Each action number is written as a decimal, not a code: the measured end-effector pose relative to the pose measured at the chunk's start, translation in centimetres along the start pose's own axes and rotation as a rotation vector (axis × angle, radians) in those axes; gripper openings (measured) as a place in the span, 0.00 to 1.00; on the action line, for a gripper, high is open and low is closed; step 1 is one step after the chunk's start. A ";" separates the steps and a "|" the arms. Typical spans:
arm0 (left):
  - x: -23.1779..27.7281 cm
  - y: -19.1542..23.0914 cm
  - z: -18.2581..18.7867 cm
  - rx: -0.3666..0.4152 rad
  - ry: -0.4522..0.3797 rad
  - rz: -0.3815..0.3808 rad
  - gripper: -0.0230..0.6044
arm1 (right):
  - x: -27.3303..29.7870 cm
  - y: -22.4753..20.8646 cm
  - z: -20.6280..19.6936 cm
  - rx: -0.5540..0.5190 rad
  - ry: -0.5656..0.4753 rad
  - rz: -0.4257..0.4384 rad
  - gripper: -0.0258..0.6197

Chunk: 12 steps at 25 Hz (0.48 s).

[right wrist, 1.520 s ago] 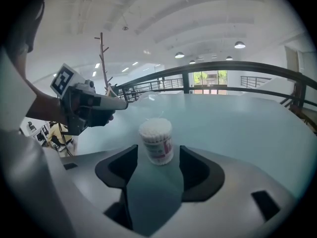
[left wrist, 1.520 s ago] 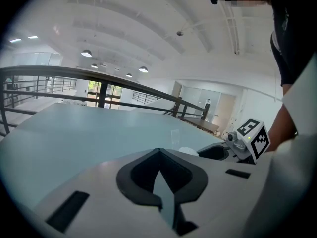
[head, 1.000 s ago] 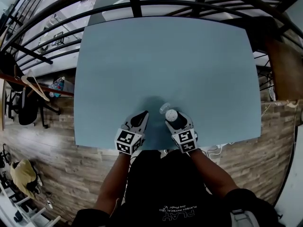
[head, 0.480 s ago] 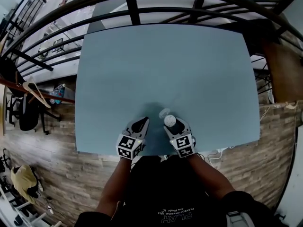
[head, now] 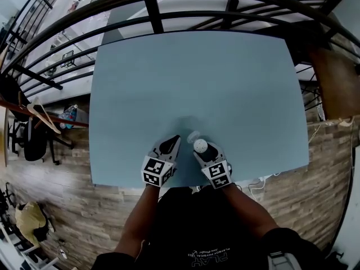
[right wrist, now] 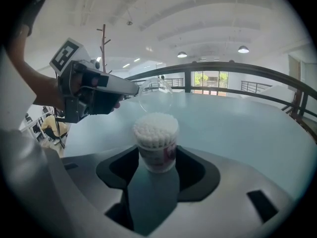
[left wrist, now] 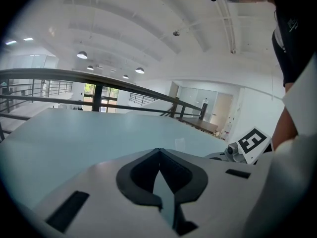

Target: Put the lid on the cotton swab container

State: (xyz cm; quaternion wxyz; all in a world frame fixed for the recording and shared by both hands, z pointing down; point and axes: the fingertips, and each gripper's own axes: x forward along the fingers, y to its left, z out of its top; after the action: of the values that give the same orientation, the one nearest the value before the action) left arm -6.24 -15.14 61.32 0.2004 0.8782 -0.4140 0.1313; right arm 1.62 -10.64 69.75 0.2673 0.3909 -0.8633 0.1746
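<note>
Directly below the head camera, a large pale blue table [head: 225, 83] fills the view, and the person's black shirt [head: 197, 224] at its near edge carries white print, seen upside down, of which only "PLAY" is legible. The left gripper [left wrist: 158, 152] has its jaws together at the tip with nothing between them, while the right gripper [head: 202, 149] has just been closing its jaws, which sit wide against both sides of the cotton swab container [right wrist: 156, 138]. That container stands upright near the table's near edge, uncovered and full of white swabs, its pinkish label too blurred to read, and the clear lid [right wrist: 155, 95] lies on the table just behind it.
</note>
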 end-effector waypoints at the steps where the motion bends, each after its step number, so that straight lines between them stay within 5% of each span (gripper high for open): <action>1: 0.2 0.0 0.2 0.004 -0.007 -0.002 0.05 | 0.0 0.0 0.0 -0.004 -0.001 -0.001 0.42; 12: 1.1 -1.6 0.3 0.005 0.033 -0.049 0.05 | -0.2 0.2 -0.3 -0.016 0.005 0.005 0.42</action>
State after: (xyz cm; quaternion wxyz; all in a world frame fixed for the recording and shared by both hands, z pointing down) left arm -4.26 -15.11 61.08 0.2084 0.8862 -0.3887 0.1419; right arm 1.65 -10.24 69.84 0.2720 0.3860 -0.8651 0.1693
